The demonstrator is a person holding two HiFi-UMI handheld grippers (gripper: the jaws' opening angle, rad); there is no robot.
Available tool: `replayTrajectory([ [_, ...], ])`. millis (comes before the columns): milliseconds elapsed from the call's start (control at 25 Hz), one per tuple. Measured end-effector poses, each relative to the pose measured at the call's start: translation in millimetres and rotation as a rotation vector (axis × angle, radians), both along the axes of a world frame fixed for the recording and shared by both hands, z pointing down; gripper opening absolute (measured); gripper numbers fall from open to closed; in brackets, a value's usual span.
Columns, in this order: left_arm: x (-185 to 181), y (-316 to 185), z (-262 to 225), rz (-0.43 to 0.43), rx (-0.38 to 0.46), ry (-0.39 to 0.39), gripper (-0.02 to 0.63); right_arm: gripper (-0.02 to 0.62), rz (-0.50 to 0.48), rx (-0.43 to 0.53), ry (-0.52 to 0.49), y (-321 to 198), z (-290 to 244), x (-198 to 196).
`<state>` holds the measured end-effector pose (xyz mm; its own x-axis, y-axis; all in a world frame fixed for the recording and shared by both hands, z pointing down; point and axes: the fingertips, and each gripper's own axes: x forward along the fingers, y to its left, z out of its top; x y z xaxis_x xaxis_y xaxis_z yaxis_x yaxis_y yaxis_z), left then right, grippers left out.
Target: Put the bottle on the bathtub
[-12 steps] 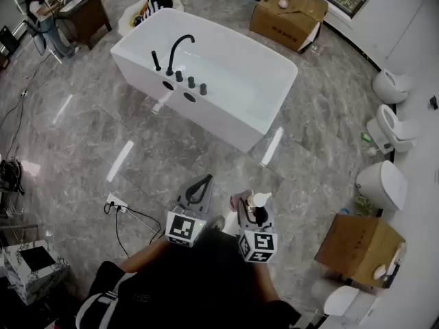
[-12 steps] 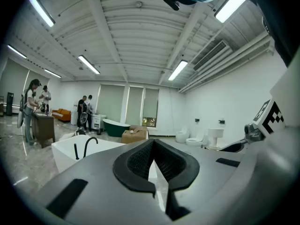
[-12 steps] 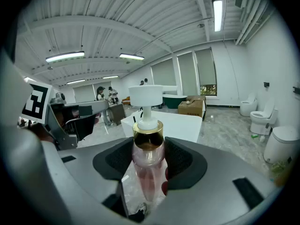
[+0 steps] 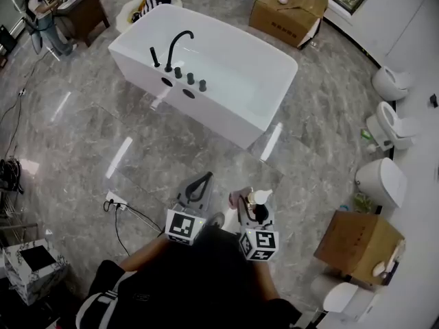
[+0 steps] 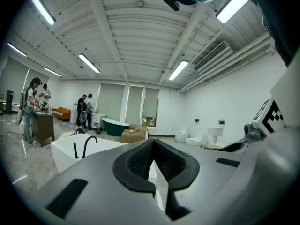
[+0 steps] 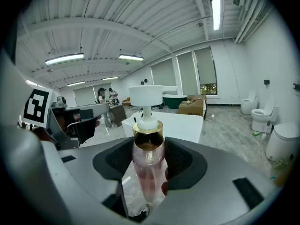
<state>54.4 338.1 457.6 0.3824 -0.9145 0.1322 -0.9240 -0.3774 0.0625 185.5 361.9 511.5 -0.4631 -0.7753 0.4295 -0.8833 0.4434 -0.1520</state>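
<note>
The room shows one white rectangular bathtub (image 4: 274, 81), one clear pink pump bottle (image 6: 147, 172) with a white head, two grey two-jaw grippers (image 4: 201, 181) (image 4: 252, 204) and two brown cardboard boxes (image 4: 287, 9) (image 4: 355, 244).

Got both grippers held low and close in front of my torso, side by side, pointing forward. My left gripper (image 4: 203, 181) (image 5: 153, 143) is empty, jaws pinched together at the tips. My right gripper (image 4: 254, 201) (image 6: 149, 159) is clamped on the bottle (image 4: 260, 199) (image 6: 147, 170), pads (image 6: 183, 159) on either side just under its gold collar. My left forearm (image 4: 145, 253) is bare and angles in from the left.
</note>
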Motion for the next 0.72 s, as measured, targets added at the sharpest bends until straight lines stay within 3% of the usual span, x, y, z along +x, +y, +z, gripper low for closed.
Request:
replayTrajectory([
  [720,-54,-16,3,0.034,0.015,0.029,0.015,0.209,0.067,0.004,-0.011,-14,3,-50],
])
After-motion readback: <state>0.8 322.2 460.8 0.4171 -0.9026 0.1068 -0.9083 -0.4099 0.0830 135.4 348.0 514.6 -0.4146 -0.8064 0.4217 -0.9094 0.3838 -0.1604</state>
